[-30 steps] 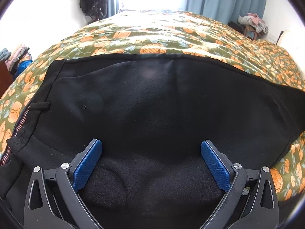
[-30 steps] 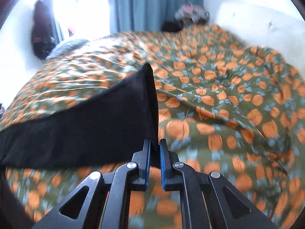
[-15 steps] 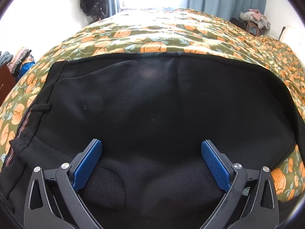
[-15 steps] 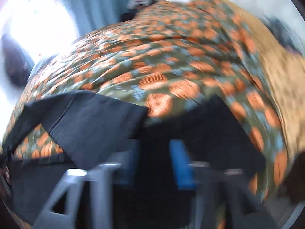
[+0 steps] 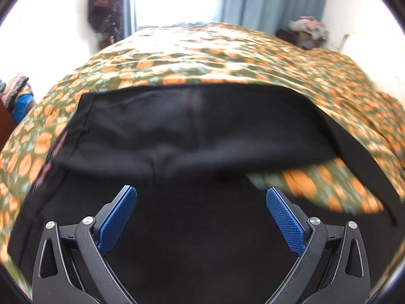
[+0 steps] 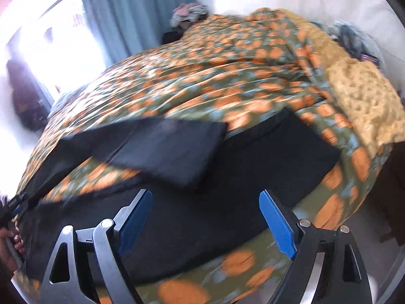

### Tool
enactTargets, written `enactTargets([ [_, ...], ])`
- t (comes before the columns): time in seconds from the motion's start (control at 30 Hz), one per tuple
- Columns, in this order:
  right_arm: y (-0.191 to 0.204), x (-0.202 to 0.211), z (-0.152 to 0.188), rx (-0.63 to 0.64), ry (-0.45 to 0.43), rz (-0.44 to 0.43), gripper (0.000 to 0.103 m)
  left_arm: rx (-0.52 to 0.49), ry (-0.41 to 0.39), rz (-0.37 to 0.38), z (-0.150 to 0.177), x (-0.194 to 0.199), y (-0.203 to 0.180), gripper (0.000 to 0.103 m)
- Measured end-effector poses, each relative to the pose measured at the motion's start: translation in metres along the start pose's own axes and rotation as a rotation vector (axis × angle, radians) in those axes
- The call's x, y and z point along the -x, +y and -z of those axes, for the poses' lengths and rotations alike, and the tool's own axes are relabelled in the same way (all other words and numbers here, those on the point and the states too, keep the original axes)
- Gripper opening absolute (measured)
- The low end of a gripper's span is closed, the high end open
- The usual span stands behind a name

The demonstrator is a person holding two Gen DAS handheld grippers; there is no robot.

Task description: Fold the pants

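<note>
Since a second ago, my right gripper (image 6: 205,224) has let go of the black hem it was pinching and swung back across the bed toward me; its jaws have just been opening and now stand wide with nothing between them, dark cloth only lying beneath.

Just under both tools, the black pants (image 6: 253,167) lie spread on the orange-flowered bedspread (image 6: 202,81). Beyond my right fingers, the leg end I carried over rests doubled back across the lower layer, its corner skewed, not square. Past that, to the far right, a yellow blanket (image 6: 364,101) bunches at the bed's edge.

My left gripper (image 5: 201,219) is likewise spread wide and holds nothing, hovering over the near fabric. Ahead of it the pants (image 5: 192,126) show a folded layer, waistband edge off to the left, a strip of leg trailing right.

By my reckoning the first lengthwise fold is laid, loosely; squaring the edges and at least one more fold remain.

Both tools point steeply down at the bed. At the lower left edge of the right view a hand (image 6: 10,248) grips a handle, seemingly my left.
</note>
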State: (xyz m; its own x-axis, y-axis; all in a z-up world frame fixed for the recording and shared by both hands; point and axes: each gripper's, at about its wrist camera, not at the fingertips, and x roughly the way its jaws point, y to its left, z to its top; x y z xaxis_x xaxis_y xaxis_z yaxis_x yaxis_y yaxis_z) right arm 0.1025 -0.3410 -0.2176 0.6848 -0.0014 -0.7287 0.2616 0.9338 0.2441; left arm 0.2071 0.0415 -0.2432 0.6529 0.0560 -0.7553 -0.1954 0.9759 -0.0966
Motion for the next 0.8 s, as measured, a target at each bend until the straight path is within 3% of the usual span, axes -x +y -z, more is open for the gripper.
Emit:
enactTargets([
  [0.27,0.077,-0.007,0.046,0.162,0.050,-0.108,0.087,0.037,0.065,0.001,0.068,0.020,0.011,0.102],
  [0.37,0.087,-0.005,0.057,0.207,0.033,-0.119,0.087,-0.034,0.038,-0.016,0.081,0.032,0.009,0.102],
  [0.5,0.067,0.005,0.059,0.093,-0.018,-0.299,0.087,-0.058,-0.001,0.008,0.088,0.049,0.011,0.102],
  [0.67,0.036,-0.006,0.046,-0.110,0.015,-0.403,0.087,-0.030,-0.040,-0.015,0.082,0.051,0.017,0.102],
  [0.8,0.027,-0.028,0.019,-0.199,0.020,-0.510,0.087,-0.010,-0.008,-0.038,0.088,0.042,0.021,0.102],
])
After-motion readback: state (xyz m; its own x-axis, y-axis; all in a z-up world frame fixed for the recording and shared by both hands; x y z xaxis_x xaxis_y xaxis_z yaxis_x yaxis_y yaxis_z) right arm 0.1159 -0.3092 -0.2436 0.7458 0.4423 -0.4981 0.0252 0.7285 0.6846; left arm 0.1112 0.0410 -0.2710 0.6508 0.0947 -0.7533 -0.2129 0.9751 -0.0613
